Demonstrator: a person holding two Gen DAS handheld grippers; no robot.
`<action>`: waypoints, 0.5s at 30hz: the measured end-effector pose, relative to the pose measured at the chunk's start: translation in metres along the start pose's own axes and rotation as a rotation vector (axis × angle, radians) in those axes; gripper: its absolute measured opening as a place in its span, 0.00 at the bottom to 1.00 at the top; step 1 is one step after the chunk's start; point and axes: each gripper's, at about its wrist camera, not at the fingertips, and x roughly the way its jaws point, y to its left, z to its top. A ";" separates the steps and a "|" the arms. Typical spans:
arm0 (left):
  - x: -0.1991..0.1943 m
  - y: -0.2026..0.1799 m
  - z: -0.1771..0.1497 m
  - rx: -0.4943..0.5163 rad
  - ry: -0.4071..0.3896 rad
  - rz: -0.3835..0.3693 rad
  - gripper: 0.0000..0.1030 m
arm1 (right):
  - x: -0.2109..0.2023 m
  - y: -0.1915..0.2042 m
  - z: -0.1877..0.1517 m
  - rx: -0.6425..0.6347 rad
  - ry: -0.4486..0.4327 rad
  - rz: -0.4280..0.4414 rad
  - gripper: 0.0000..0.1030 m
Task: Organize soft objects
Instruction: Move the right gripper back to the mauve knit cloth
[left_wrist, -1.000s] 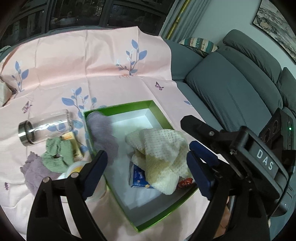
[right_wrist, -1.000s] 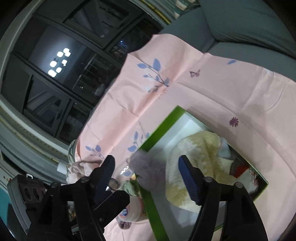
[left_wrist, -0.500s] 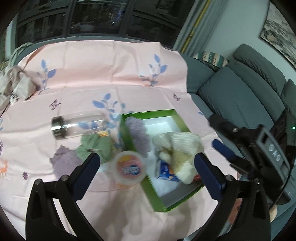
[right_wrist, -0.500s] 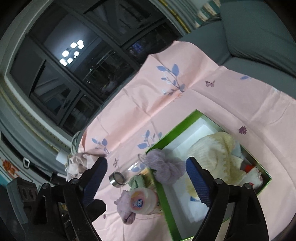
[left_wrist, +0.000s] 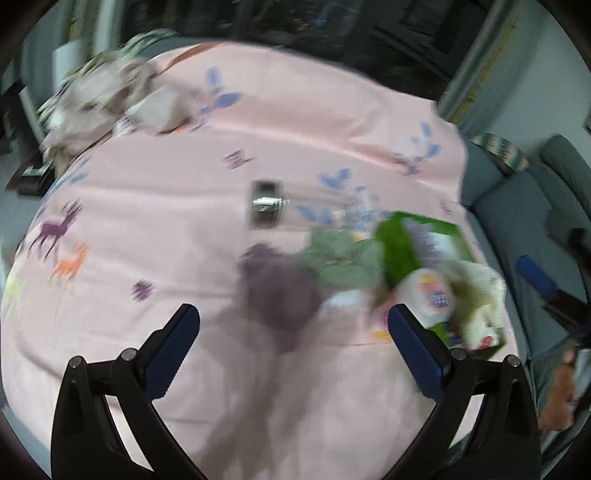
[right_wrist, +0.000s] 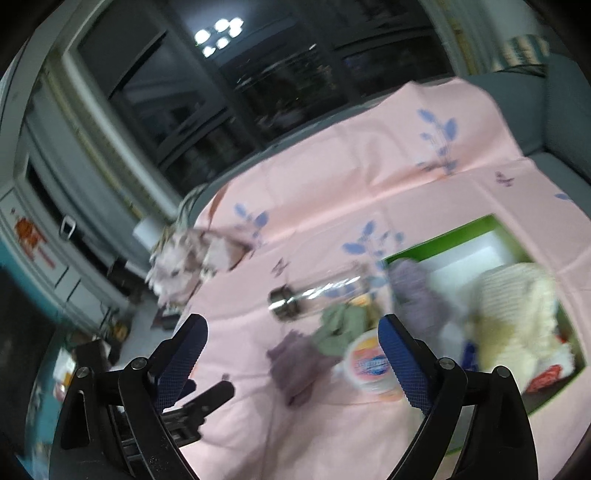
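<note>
From the left wrist view, the left gripper (left_wrist: 293, 319) hangs spread wide and empty above the pink printed tablecloth (left_wrist: 155, 206), its jaws framing the crumpled dark purple knitted cloth (left_wrist: 280, 291) that lies just left of the green open cardboard box (left_wrist: 397, 240). That framing suggests the purple cloth is the piece lined up for collection, since it sits loose outside the box. A sage green crumpled cloth (left_wrist: 340, 258) lies between the purple cloth and the box wall, also not yet put away. Inside the box a cream knitted cloth (left_wrist: 476, 291) is already stowed, and a lavender fluffy cloth (left_wrist: 421, 236) drapes over the box's left wall. A round white tub with an orange and blue label (left_wrist: 430, 291) stands against the box's near left corner; a clear glass jar with a metal lid (left_wrist: 266, 203) lies on its side beyond the purple cloth. Everything here is motion-blurred.

From the right wrist view, the right gripper (right_wrist: 291, 349) is likewise spread and carrying nothing, well left of the box (right_wrist: 443, 240). A pale pink bundle of fabric (right_wrist: 192, 258) sits at the tablecloth's far edge, far left of the box. Dark night windows (right_wrist: 258, 92) line the wall beyond, with a ceiling lamp reflected, and a grey sofa (right_wrist: 565, 110) rises behind the box.
</note>
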 end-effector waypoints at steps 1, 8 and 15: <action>0.003 0.012 -0.004 -0.020 0.009 0.009 0.99 | 0.007 0.008 -0.003 -0.017 0.020 0.000 0.91; 0.031 0.072 -0.028 -0.137 0.089 0.101 0.99 | 0.077 0.052 -0.029 -0.124 0.174 -0.050 0.91; 0.038 0.091 -0.033 -0.154 0.116 0.128 0.99 | 0.164 0.047 -0.066 -0.139 0.370 -0.167 0.91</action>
